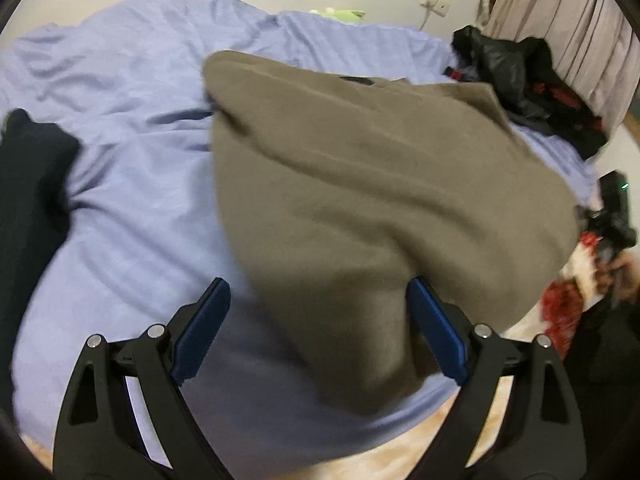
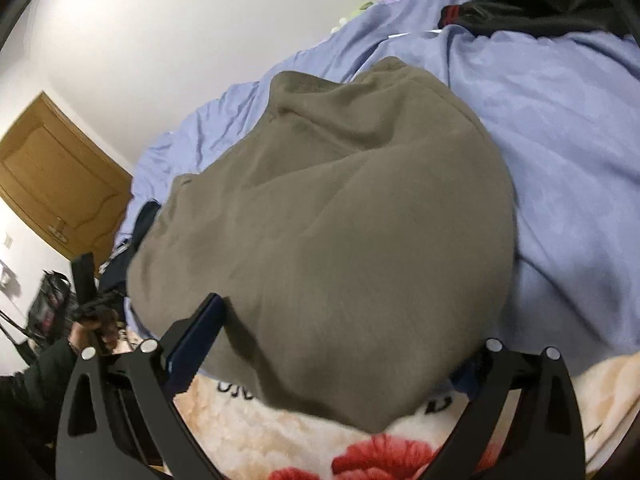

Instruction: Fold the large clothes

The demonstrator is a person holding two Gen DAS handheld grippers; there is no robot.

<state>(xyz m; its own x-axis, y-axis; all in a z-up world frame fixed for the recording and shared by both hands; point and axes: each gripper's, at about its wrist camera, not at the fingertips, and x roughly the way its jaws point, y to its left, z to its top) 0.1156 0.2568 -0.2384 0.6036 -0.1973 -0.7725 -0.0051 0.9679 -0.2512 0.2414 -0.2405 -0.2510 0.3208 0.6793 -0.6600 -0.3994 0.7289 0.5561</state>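
A large olive-brown garment (image 1: pixel 360 200) lies spread on the blue bedsheet (image 1: pixel 132 208), and its near hem hangs over the bed's edge. My left gripper (image 1: pixel 320 328) is open wide at that hem, with the cloth lying slack between the blue pads (image 1: pixel 202 330) and against the right one. My right gripper (image 2: pixel 332 360) is open too, at the garment's (image 2: pixel 340 240) other near corner. Its left pad (image 2: pixel 196 344) shows beside the cloth, while the fabric hides its right pad. Each gripper also shows in the other's view, held in a hand (image 1: pixel 618 276).
A black garment (image 1: pixel 32 184) lies at the bed's left edge. A black and red jacket (image 1: pixel 520 76) is heaped at the far right by a curtain (image 1: pixel 580 20). A floral blanket (image 2: pixel 360 452) covers the near edge. A wooden door (image 2: pixel 52 176) stands at the left.
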